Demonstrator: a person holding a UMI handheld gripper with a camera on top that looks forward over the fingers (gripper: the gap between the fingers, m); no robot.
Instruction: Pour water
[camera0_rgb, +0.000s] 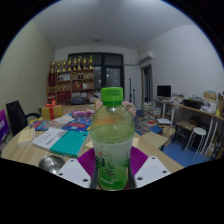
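We see one gripper (112, 168) with two fingers, each bearing a purple pad (87, 160), and the two fingers press on one clear plastic bottle (112, 140) from either side, so the gripper is pinching the bottle at its lower body. The bottle stands upright between the fingers, wears one green screw cap (112, 96) and one green label band around its middle, and looks filled nearly to the shoulder with clear water. Whether its base touches the desk we cannot tell, since the fingers hide it.

Behind the bottle lies one wooden desk (152, 143), its near edge running just past the fingertips. On the desk's left part we count one teal book or folder (70, 143), one white booklet (48, 137) just beside it, and further back a loose scatter of papers and coloured items too small to count. One rounded metallic object (52, 163) sits near the desk's near-left corner, beside the left finger.

Beyond the desk, one black office chair (16, 116) stands at the left. Against the far wall we see one shelf unit (72, 78) carrying a row of gold trophies, and one dark doorway or window next to it. At the right, one second desk (192, 108) carries a monitor and other gear, with one white stool near it.
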